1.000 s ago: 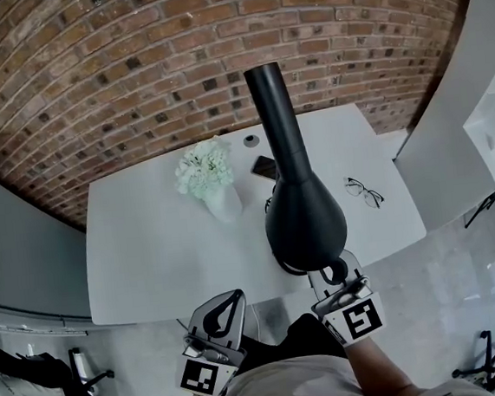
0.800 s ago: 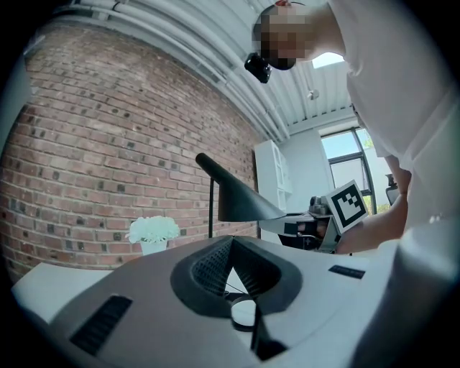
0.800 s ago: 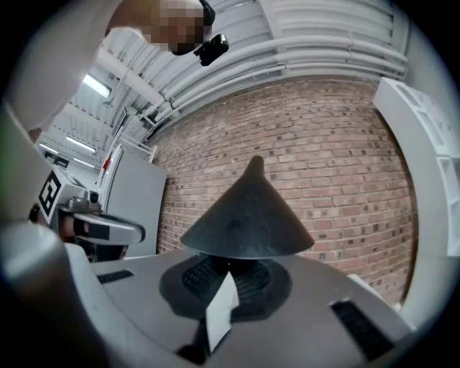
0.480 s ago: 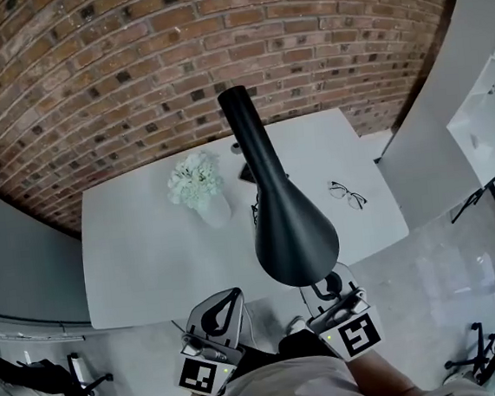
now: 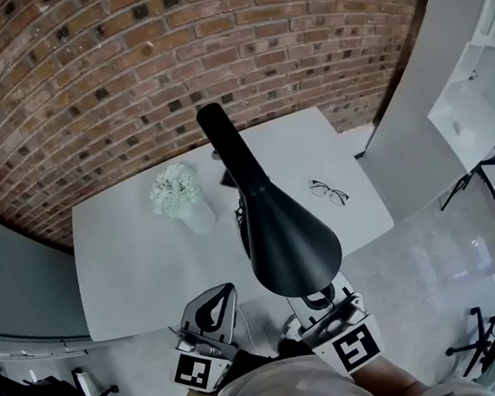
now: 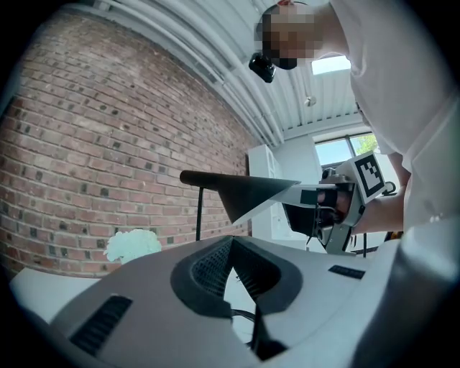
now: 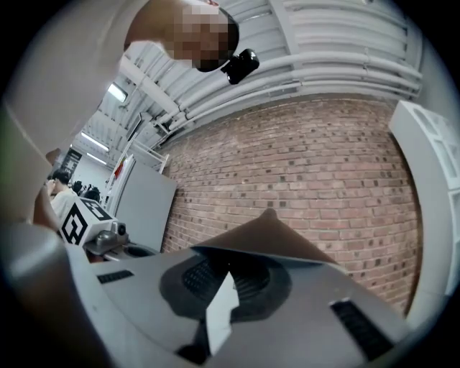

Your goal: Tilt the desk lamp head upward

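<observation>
The black desk lamp stands on the white table [image 5: 132, 265], its cone-shaped head [image 5: 291, 241] reaching out over the table's near edge towards me. My right gripper [image 5: 320, 297] is shut on the near rim of the head. In the right gripper view that rim [image 7: 269, 233] lies between the jaws of the right gripper [image 7: 230, 277]. From the left gripper view the lamp head [image 6: 244, 190] shows side-on and nearly level, with the right gripper [image 6: 327, 208] at its wide end. My left gripper [image 5: 224, 291] hangs beside it, shut and holding nothing.
A white vase of pale flowers [image 5: 175, 191] stands on the table left of the lamp. Glasses [image 5: 328, 192] lie on the right side and a dark phone [image 5: 226, 179] behind the lamp. A brick wall runs behind the table; office chairs stand at the floor's edges.
The lamp head has risen towards the head camera and looks larger, with the right gripper still on its rim. The left gripper has hardly moved.
</observation>
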`<state>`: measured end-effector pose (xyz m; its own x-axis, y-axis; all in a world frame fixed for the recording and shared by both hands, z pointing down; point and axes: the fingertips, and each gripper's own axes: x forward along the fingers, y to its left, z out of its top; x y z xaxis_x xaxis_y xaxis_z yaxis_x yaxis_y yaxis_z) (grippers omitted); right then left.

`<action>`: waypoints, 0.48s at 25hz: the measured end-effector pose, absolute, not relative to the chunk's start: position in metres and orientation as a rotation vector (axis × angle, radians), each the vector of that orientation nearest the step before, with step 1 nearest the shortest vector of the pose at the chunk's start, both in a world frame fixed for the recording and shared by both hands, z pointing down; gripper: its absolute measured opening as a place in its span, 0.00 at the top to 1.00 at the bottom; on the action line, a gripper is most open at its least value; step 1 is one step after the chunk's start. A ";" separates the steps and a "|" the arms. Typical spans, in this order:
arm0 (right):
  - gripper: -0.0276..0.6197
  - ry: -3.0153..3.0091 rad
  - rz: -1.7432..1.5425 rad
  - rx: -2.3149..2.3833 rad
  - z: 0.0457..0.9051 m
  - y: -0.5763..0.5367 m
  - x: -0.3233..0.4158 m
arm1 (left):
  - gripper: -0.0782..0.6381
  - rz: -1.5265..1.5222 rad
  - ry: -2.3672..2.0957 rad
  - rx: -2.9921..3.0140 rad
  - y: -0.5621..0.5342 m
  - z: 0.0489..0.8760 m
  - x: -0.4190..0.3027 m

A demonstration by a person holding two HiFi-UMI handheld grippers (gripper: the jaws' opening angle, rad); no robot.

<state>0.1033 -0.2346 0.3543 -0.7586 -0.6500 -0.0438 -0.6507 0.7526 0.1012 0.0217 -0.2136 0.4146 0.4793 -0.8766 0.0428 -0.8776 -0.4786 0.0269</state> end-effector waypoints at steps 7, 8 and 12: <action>0.93 2.992 0.258 -1.139 0.330 -0.234 0.105 | 0.89 0.008 -1.557 2.714 -0.217 0.406 0.031; 0.93 2.992 0.262 -1.144 0.328 -0.234 0.105 | 0.89 0.001 -1.560 2.720 -0.217 0.404 0.031; 0.93 2.973 0.299 -1.174 0.317 -0.237 0.105 | 0.89 -0.025 -1.575 2.750 -0.219 0.393 0.026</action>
